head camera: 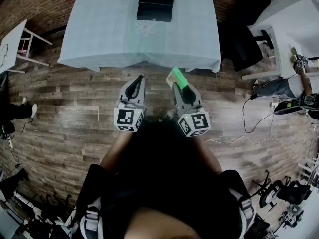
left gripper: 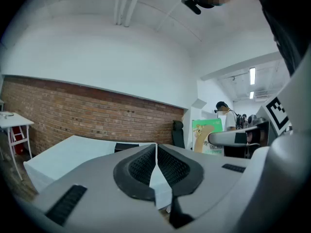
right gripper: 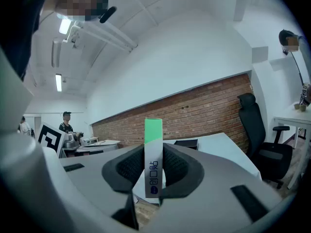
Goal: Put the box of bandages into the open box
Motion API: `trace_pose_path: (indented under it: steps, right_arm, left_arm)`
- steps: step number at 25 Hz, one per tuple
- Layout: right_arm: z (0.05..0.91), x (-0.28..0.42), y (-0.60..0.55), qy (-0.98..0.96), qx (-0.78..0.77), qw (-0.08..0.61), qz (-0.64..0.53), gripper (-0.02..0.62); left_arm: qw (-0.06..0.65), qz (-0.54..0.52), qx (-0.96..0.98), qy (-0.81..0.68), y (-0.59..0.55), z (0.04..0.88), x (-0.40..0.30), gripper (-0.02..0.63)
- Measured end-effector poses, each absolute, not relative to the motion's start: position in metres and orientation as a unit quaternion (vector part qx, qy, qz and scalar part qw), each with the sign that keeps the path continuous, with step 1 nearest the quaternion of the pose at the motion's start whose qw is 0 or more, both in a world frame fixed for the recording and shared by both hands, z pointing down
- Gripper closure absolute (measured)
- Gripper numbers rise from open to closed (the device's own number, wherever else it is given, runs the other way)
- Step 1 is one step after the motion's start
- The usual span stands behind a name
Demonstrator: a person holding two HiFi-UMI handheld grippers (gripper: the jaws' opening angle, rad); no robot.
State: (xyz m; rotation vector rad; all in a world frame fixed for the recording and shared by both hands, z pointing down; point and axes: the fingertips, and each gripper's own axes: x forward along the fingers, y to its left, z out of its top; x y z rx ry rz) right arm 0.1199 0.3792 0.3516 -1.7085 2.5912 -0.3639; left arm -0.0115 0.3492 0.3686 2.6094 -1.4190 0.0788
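A black open box (head camera: 155, 5) sits at the far middle of a table with a pale blue cloth (head camera: 104, 29). My right gripper (head camera: 178, 81) is shut on the box of bandages (head camera: 178, 77), a slim green and white carton that stands upright between the jaws in the right gripper view (right gripper: 153, 154). It hovers over the floor just short of the table's near edge. My left gripper (head camera: 136, 83) hangs beside it, shut with nothing in it; its pads (left gripper: 141, 166) meet. The black box (right gripper: 186, 143) shows small beyond the carton, and again as a dark box (left gripper: 126, 147) in the left gripper view.
A brown wood plank floor (head camera: 65, 113) lies under both grippers. A black office chair (head camera: 245, 44) and a white desk (head camera: 294, 19) stand at the right, a small white table (head camera: 12, 44) at the left. Cables and gear line the right and lower edges. A person stands in the background (left gripper: 224, 118).
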Motion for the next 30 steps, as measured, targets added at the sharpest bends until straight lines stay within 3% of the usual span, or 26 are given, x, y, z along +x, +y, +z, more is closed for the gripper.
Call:
trace_pose_path:
  steps: [19,30]
  right_arm:
    - [0.351,0.106,0.371,0.815,-0.566,0.015,-0.121,0.492]
    - [0.356,0.056,0.364,0.804,-0.583,0.011,-0.119,0.492]
  left_arm:
    - [0.084,0.024,0.876,-0.474,0.343,0.371,-0.037,0.568]
    - [0.083,0.026,0.887,-0.454,0.338,0.372,-0.082,0.568]
